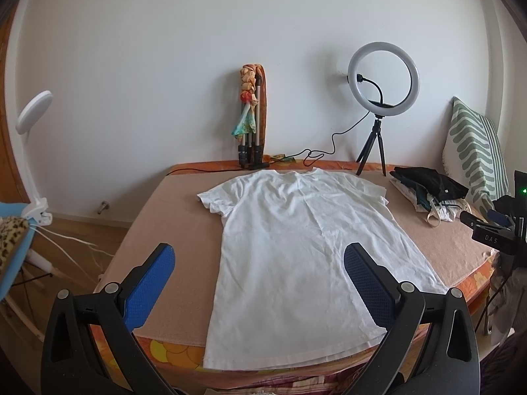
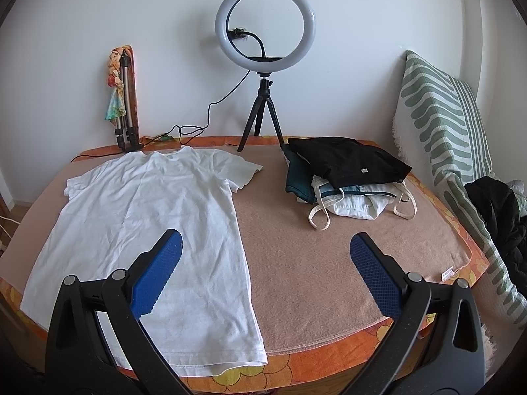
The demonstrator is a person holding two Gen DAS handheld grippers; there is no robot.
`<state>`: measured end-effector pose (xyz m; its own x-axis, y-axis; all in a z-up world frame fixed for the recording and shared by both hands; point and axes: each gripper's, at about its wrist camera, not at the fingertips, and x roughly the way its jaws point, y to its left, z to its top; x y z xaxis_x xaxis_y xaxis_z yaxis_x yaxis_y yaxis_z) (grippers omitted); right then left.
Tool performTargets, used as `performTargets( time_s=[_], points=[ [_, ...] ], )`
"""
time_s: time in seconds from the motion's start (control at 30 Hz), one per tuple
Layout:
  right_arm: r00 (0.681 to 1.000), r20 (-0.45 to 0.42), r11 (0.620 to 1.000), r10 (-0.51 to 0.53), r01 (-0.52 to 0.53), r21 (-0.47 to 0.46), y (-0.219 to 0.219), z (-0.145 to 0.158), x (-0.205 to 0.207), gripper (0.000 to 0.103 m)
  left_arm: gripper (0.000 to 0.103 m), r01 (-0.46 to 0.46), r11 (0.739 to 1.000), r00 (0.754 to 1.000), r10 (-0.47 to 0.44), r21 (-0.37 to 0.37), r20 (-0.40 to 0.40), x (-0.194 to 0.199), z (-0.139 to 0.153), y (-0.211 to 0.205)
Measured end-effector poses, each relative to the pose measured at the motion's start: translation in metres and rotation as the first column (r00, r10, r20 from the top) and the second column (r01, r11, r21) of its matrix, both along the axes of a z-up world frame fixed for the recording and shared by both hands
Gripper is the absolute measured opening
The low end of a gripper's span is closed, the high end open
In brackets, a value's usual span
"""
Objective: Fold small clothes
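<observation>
A: The white shirt (image 1: 296, 247) lies flat on the tan blanket (image 2: 313, 263), collar toward the wall, hem hanging a little over the near edge of the bed. Both sleeves are spread out. It looks unfolded, so the fold has probably not begun.

B: And the tongs?

A: The left gripper (image 1: 258, 283) hovers over the lower half of the shirt with its jaws wide apart, holding nothing. The right gripper (image 2: 266, 276) is the same: jaws spread, empty, above the shirt's right side seam and the bare blanket beside it.

B: What could go wrong from here?

A: The cloth looks thin and limp. A pinch at the hem might catch only the top layer, and then the shirt would open like a bag rather than fold. The blanket is soft too, so a low pinch could grab it along with the shirt and drag it. If the two sides are lifted unevenly, the fold would likely come out skewed or creased.

B: Anything in the way?

A: The ring light (image 2: 265, 23) on its tripod stands just past the collar, with its cable (image 2: 210, 112) running along the wall. A wide sweep toward the wall could knock it over. The pile of clothes (image 2: 346, 177) sits near the right sleeve but apart from it.

B: Any containers?

A: None in view. The pile lies loose on the blanket: a black piece on top, teal and pale pieces under it.
</observation>
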<state>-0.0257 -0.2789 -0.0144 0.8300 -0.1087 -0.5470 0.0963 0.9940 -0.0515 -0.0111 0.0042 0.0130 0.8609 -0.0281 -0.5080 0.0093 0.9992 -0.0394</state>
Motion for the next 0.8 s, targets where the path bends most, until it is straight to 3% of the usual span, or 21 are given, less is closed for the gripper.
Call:
performTargets(
  time_s=[0.8],
  points=[
    [0.997, 0.020, 0.997, 0.074, -0.075, 0.033, 0.038, 0.011, 0.013, 0.103, 0.102, -0.025, 1.000, 0.999, 0.025, 0.000, -0.040, 0.005, -0.015, 0.018]
  ],
)
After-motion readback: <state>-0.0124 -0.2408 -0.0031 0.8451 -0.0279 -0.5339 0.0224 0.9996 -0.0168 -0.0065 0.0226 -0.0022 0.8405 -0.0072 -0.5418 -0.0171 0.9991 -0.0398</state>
